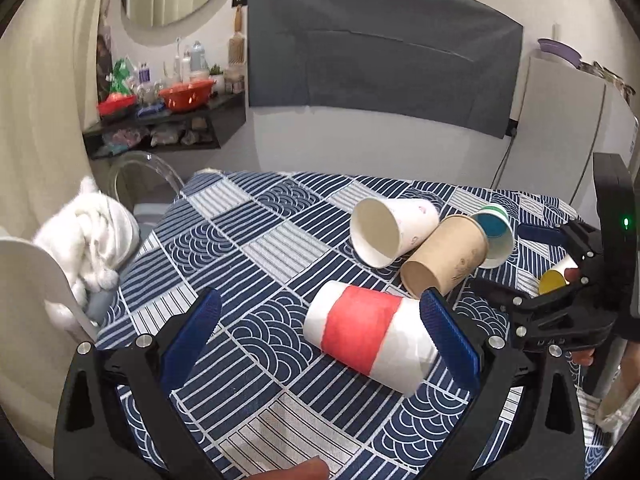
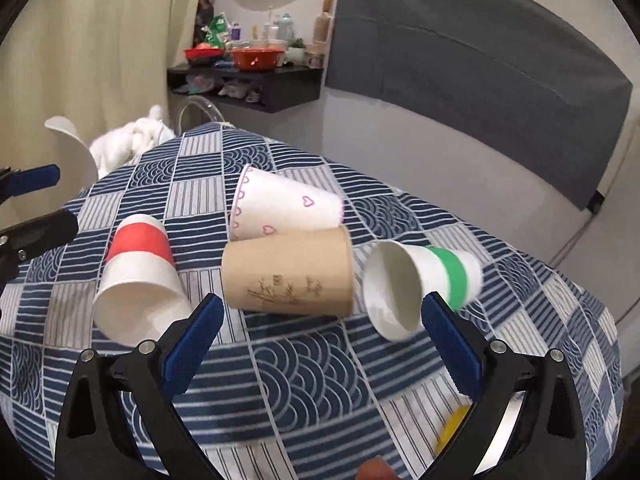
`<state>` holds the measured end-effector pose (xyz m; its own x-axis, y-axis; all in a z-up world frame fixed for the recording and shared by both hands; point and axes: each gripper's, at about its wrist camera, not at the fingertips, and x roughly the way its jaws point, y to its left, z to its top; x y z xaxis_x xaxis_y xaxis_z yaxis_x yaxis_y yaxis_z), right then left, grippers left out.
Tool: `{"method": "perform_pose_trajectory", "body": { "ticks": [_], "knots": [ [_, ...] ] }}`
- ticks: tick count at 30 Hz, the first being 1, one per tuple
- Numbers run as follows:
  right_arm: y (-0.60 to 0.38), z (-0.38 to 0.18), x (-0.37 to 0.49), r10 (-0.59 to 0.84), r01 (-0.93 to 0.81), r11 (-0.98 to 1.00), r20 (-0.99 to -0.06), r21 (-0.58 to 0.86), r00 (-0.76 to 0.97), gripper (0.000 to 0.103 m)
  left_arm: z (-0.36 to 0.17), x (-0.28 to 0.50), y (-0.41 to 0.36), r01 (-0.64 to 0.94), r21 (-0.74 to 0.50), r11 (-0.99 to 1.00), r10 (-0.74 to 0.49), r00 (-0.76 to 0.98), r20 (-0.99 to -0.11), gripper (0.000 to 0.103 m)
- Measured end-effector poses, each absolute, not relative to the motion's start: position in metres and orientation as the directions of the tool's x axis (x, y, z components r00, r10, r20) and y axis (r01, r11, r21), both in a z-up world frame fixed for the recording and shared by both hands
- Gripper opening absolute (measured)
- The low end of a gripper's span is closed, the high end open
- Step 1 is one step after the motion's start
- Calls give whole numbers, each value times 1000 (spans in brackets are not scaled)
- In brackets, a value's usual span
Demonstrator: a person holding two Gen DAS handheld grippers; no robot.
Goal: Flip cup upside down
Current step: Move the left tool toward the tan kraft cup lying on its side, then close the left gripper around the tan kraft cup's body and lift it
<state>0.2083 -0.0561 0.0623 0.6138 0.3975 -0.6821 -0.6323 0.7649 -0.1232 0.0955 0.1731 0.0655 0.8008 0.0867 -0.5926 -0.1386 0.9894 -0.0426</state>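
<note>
Several paper cups lie on their sides on the blue patterned tablecloth (image 1: 248, 248). A white cup with a red band (image 1: 368, 332) lies between the fingers of my open left gripper (image 1: 320, 328), nearer its right finger; it also shows in the right wrist view (image 2: 138, 276). A brown cup (image 2: 288, 276), a white cup with pink hearts (image 2: 280, 204) and a white cup with a green band (image 2: 420, 284) lie beyond my open, empty right gripper (image 2: 320, 328). In the left wrist view the brown cup (image 1: 444, 260), the hearts cup (image 1: 392, 232) and the green-band cup (image 1: 494, 236) lie behind the red-band cup.
The right gripper (image 1: 560, 300) shows at the right of the left wrist view, above a yellow cup (image 1: 554, 278). A yellow thing (image 2: 452, 424) lies under the right gripper. A white chair with white cloth (image 1: 92, 240) stands left of the table. A cluttered shelf (image 2: 248, 76) hangs behind.
</note>
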Motion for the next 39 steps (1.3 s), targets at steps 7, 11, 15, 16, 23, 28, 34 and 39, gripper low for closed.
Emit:
{"method": "perform_pose_trajectory", "body": {
  "ticks": [7,11,15,16,23,28,34,39],
  "knots": [
    [-29,43,214,388,-675,718,-707,-171,592,95,49,105,192,-162,-156,974,25,767,-642,97],
    [-22,39,221,377,-666,726,-711,-171,593,95,46,106,192,-182,-159,970,35,758,-651,97],
    [-20,29,233,379,-661,743,-746,-108,548,95,43,105,189,-156,-166,974,12,761,-649,97],
    [-20,28,234,377,-659,745,-751,-102,542,93,41,106,188,-153,-163,975,10,757,-654,97],
    [-48,47,232,438,-644,765,-732,-2,522,82,41,98,184,-101,-209,973,-63,751,-657,97],
    [-79,73,215,534,-656,746,-692,116,486,82,59,79,173,-51,-186,981,-76,784,-616,97],
    [-106,98,179,570,-682,722,-657,115,493,82,66,53,161,-75,-82,994,8,783,-622,97],
    [-121,101,145,556,-698,713,-666,74,497,82,66,29,154,-111,-31,993,64,760,-647,97]
  ]
}}
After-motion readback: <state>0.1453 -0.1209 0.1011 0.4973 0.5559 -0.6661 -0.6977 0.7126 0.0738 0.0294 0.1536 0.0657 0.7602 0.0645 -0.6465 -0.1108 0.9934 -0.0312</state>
